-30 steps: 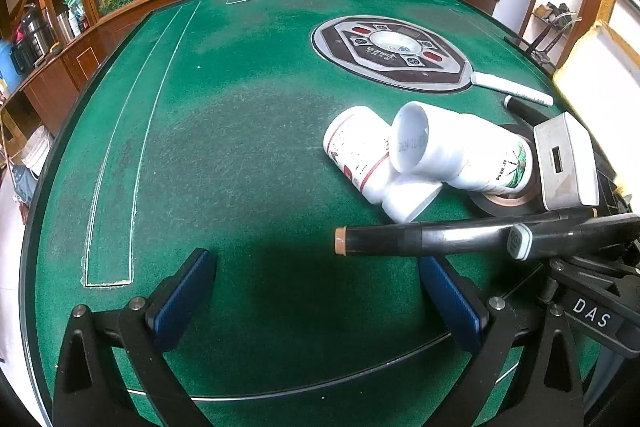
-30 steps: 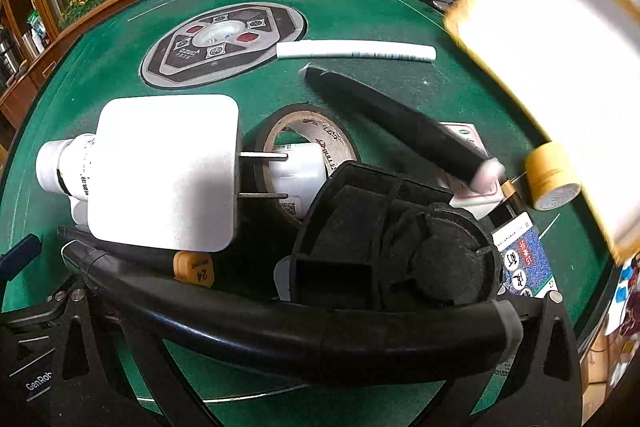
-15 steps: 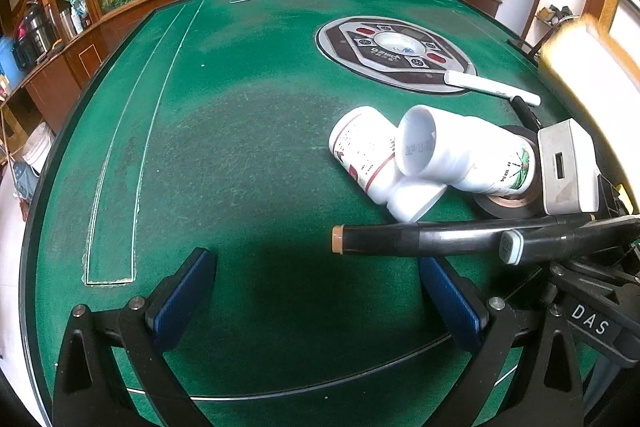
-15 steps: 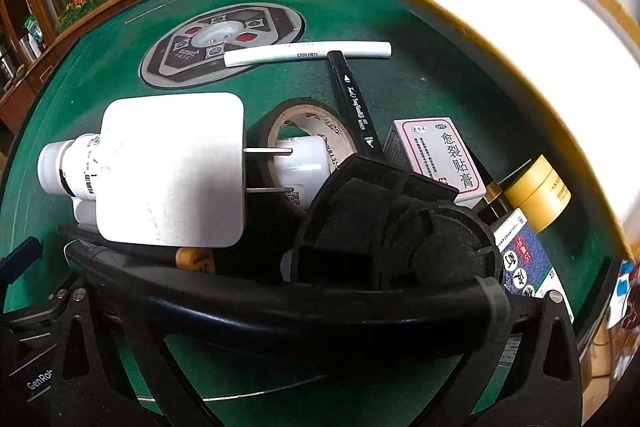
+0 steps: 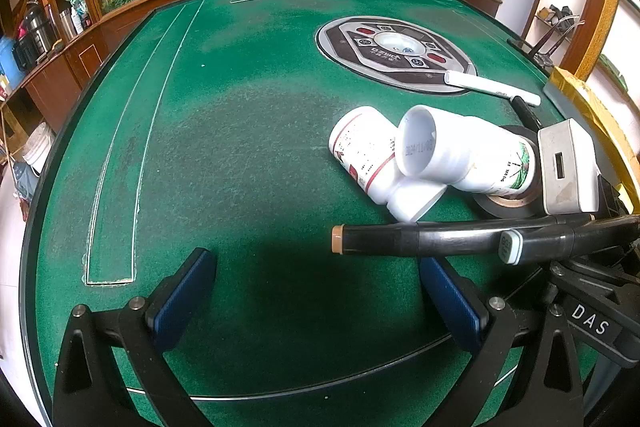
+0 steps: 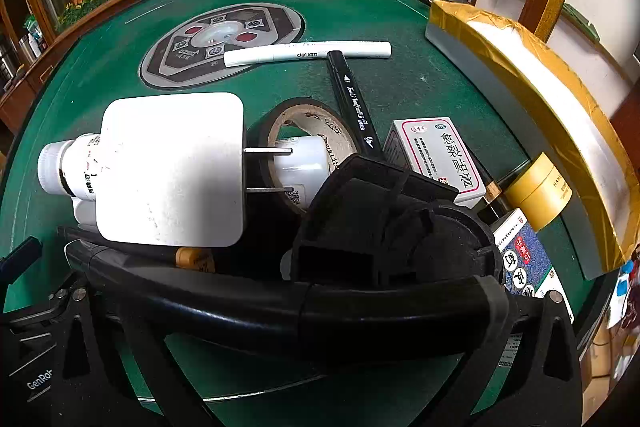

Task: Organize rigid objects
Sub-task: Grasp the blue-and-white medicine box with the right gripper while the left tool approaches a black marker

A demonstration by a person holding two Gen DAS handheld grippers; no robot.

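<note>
Clearly the green felt table [image 5: 240, 147] is carrying everything, with its round control panel [image 5: 394, 53] sitting at about one o'clock in the left wrist view. A long box wrapped in yellow tape [image 6: 540, 99] is lying along the table edge at two to three o'clock in the right wrist view. A white plug adapter [image 6: 172, 167] is resting on top of the heap at nine o'clock there, its prongs pointing into a black tape roll [image 6: 312, 131]. Two white bottles [image 5: 364, 151] [image 5: 460, 155] are lying on their sides, touching, at three o'clock from the left gripper [image 5: 316, 291]. That gripper is hovering over bare felt with its blue pads [image 5: 180, 295] spread wide and holding nothing. A thick black marker [image 5: 420, 243] is lying across the front of the right gripper [image 6: 316, 315], hiding its fingertips, so whether that claw is clenched cannot be told. A medicine box [image 6: 440, 155], a white pen [image 6: 308, 54] and a slim black marker [image 6: 354, 107] are sitting between twelve and two o'clock.
</note>
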